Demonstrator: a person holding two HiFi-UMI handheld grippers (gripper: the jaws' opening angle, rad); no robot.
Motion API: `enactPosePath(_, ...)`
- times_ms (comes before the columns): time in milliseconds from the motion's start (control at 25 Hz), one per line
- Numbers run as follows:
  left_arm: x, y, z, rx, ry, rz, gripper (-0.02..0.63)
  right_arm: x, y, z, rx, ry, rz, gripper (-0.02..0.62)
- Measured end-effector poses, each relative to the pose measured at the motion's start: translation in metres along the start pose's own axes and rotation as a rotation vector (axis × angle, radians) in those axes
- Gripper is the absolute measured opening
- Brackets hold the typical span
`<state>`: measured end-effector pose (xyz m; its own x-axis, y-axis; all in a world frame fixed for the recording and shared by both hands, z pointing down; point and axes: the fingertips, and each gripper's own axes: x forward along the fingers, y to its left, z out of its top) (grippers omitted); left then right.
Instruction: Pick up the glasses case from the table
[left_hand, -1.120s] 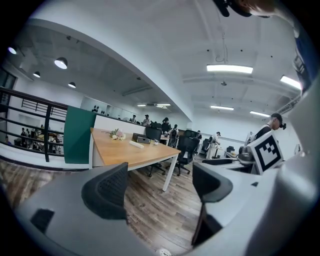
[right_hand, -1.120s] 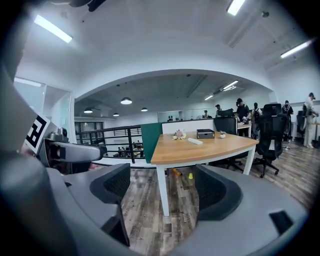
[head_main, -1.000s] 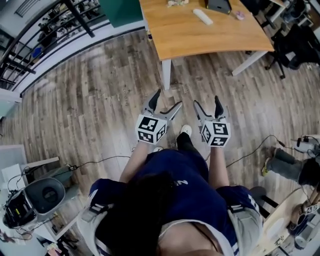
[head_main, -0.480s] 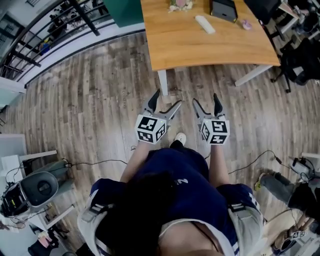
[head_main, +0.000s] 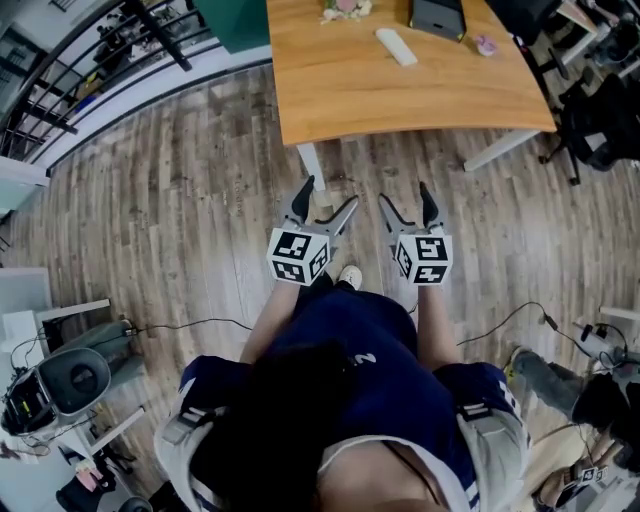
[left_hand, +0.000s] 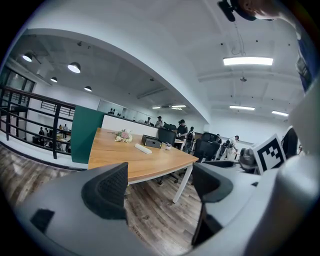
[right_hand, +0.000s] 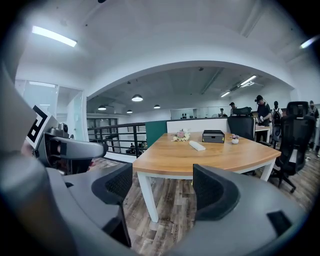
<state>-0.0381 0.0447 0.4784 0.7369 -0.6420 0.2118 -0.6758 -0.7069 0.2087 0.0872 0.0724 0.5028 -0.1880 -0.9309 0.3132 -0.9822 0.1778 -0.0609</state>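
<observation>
The glasses case (head_main: 396, 46) is a white oblong lying on the wooden table (head_main: 350, 90), well ahead of both grippers. It also shows far off in the left gripper view (left_hand: 142, 149) and the right gripper view (right_hand: 197, 145). My left gripper (head_main: 331, 195) and right gripper (head_main: 404, 195) are held side by side over the floor, short of the table's near edge. Both are open with nothing between the jaws. The right gripper's jaws have just been closing slightly and still stand wide. Only floor and table show between the left gripper's (left_hand: 160, 185) pads and the right gripper's (right_hand: 162, 187) pads.
A black box (head_main: 437, 14), a small bunch of flowers (head_main: 345, 8) and a small pink object (head_main: 485, 44) also sit on the table. A white table leg (head_main: 310, 165) stands just ahead of the left gripper. Black office chairs (head_main: 600, 110) are at the right, cables (head_main: 500, 315) cross the floor.
Both grippers have moved forward together toward the table. The table's near edge and leg now lie closer to the fingertips.
</observation>
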Motion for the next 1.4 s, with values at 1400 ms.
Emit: enactPosePath(1400, 0.285, 0.108, 0.056, 0.049, 0.167, -0.297, 0.387, 0.198, -0.152, 0.058, 0.145, 0.052, -0.299, 0.37)
